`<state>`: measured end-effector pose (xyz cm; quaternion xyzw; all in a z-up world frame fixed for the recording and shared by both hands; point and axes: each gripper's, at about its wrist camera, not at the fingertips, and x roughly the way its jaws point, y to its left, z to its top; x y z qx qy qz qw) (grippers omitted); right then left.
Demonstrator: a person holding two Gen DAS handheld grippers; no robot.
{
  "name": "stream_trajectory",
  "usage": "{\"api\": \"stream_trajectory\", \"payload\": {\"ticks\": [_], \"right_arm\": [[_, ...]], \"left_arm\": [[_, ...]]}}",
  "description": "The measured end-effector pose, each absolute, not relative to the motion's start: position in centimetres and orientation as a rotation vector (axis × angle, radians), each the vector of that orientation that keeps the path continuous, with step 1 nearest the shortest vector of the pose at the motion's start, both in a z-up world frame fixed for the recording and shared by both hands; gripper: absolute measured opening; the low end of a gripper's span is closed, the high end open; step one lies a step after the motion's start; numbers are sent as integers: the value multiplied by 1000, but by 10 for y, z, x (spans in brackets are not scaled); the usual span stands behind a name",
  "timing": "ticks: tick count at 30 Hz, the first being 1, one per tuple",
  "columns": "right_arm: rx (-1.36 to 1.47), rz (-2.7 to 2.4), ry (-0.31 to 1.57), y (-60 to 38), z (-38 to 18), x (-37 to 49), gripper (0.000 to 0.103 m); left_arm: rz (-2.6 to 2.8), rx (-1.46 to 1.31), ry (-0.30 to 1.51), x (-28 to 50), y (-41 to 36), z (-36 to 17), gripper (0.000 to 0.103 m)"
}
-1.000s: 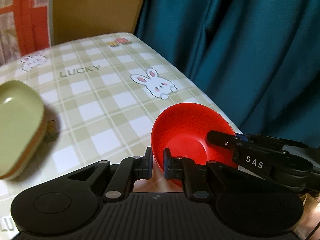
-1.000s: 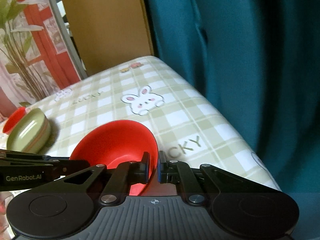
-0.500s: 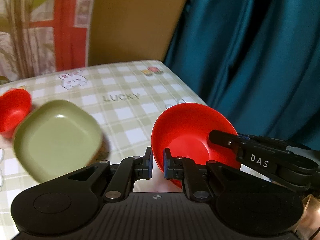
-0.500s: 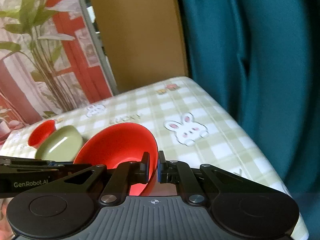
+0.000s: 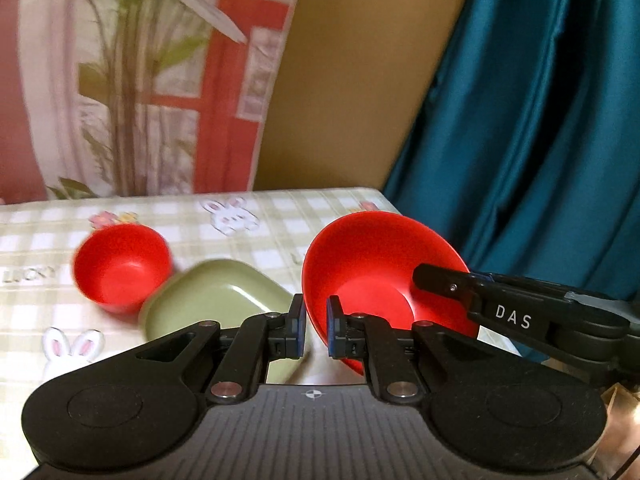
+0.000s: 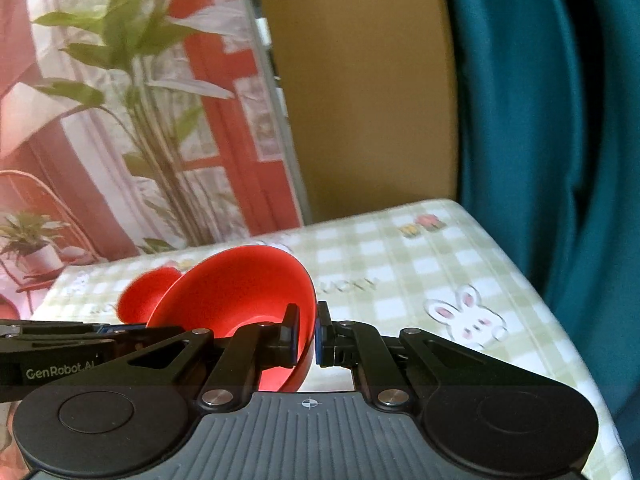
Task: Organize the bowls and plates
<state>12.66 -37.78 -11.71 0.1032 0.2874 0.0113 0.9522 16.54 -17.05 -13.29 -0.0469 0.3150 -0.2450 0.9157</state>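
A wide red bowl (image 5: 372, 276) is held above the table by both grippers. My left gripper (image 5: 315, 330) is shut on its left rim. My right gripper (image 6: 307, 338) is shut on its right rim; the bowl (image 6: 240, 288) tilts toward the camera there. The right gripper's arm marked DAS (image 5: 520, 316) shows in the left wrist view, and the left gripper's arm (image 6: 60, 346) shows in the right wrist view. A smaller red bowl (image 5: 120, 268) stands on the table, partly hidden behind the held bowl in the right wrist view (image 6: 148, 296). A green square plate (image 5: 216, 300) lies beside it.
The table has a green checked cloth with rabbits (image 6: 440, 272). Its right edge runs along a teal curtain (image 5: 540, 120). A brown panel (image 6: 360, 80) and a red-framed window with plants (image 6: 120, 100) stand behind the far edge.
Both grippers have swung left with the wide red bowl. The small red bowl and green plate have come further into view, closer to the held bowl.
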Motion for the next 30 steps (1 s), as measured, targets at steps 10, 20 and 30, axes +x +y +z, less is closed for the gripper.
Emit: {"api": "stream_trajectory", "payload": {"ticks": [10,20,30], "right_arm": [[192,137,573,-313,-98,157,7],[172,234,618,-245,-105,178,7],[148,286,646,-197,-107,206,7]], "left_arm": [[-396,-122,594,167,-114,-118,11],[-302,-177,600,166,-55,-122,11],[-258,-243,600,189,-19,-118,11]]}}
